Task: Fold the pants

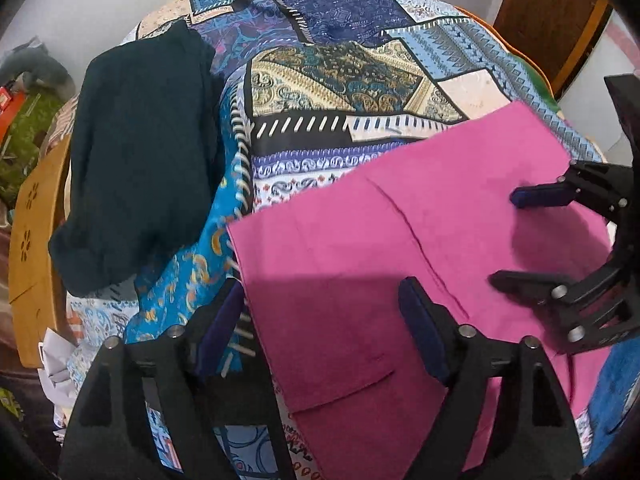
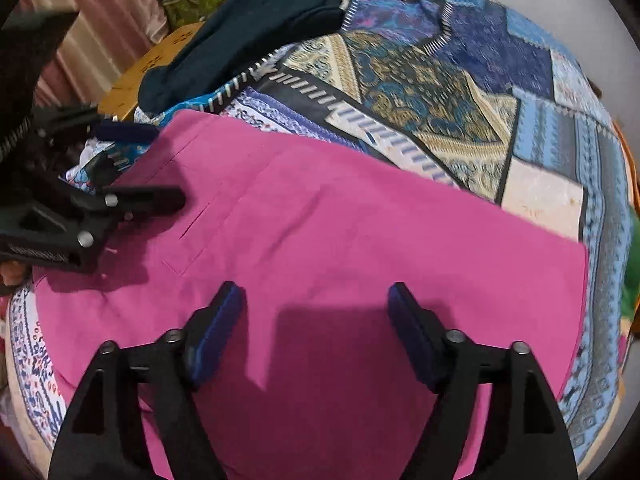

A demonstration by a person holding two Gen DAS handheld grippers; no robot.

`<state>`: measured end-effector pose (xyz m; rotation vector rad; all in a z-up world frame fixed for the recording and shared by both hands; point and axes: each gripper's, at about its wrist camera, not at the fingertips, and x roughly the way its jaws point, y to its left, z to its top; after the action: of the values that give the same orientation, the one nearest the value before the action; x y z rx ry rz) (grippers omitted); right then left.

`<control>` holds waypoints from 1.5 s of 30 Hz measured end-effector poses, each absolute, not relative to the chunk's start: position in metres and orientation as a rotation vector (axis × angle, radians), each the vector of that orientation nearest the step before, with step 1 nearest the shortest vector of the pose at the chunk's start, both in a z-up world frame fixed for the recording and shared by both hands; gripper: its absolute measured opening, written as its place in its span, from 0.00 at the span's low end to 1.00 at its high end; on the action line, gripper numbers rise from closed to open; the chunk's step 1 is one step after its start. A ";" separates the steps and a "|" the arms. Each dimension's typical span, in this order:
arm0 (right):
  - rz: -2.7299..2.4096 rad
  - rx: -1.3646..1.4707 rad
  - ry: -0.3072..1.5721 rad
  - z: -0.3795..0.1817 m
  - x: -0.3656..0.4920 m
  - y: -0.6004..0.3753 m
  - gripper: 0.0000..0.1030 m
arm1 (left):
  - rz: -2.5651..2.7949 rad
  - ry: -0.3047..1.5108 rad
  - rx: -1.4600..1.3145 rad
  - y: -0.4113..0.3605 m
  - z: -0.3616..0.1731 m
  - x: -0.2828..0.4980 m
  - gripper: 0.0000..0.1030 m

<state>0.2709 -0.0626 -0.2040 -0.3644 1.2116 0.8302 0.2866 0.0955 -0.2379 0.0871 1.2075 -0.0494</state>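
On top of the patchwork bedspread (image 1: 340, 80) w/ blue, cream and gold printed panels lie the flat magenta-pink fabric pants (image 1: 360, 280), folded into a broad rectangle; seam lines and a pocket slit show on the upper layer.

Left gripper (image 1: 316, 328), black frame w/ dark blue pads: jaws wide apart, nothing clamped. Left pad sits over the bedspread just off the pants' left edge; right pad sits over the pink fabric. The left edge of the pants thus runs between the two fingers. Contact btwn pads and cloth cannot be confirmed.

Right gripper (image 2: 316, 328), same build: jaws wide apart, nothing clamped. Both pads sit above the pants, approx. mid-width of the near part, casting a shadow on the cloth. In the left wrist view this unit (image 1: 508, 240) enters from the right side over the pants' right portion; in the right wrist view the left unit (image 2: 164, 164) enters from the left side at the pants' left edge.

Ref. items: dark teal-black crumpled garment (image 1: 140, 152) lies on the bedspread beyond the pants' left corner, apart from them. Tan wooden piece w/ flower-shaped cut-outs (image 1: 32, 240) stands beside the bed, left side.
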 end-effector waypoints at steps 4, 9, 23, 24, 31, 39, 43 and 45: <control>0.822 -0.339 1.221 -0.201 0.265 -0.077 0.75 | -0.058 1.203 0.072 0.099 -0.234 0.276 0.82; 0.800 -0.324 1.220 -0.195 0.249 -0.101 0.76 | -0.039 1.181 0.103 0.098 -0.227 0.260 0.82; 0.681 -0.259 1.213 -0.185 0.221 -0.169 0.81 | 0.048 1.128 0.090 0.105 -0.204 0.197 0.84; 0.676 -0.262 1.212 -0.185 0.220 -0.170 0.81 | 0.058 1.121 0.065 0.107 -0.202 0.194 0.84; 0.656 -0.262 1.140 -0.166 0.208 -0.169 0.81 | 0.111 1.044 -0.017 0.112 -0.179 0.169 0.84; 0.707 -0.170 0.970 -0.131 0.197 -0.139 0.81 | 0.065 1.028 -0.204 0.102 -0.164 0.151 0.84; 0.713 -0.210 0.995 -0.148 0.196 -0.121 0.81 | 0.015 1.070 -0.237 0.085 -0.173 0.145 0.84; 0.709 -0.238 1.029 -0.162 0.195 -0.116 0.81 | -0.010 1.097 -0.250 0.077 -0.179 0.145 0.84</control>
<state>0.1947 -0.1161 -0.1618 -0.2380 1.0290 0.7090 0.1445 0.0771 -0.1792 -0.2502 1.0970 -0.0097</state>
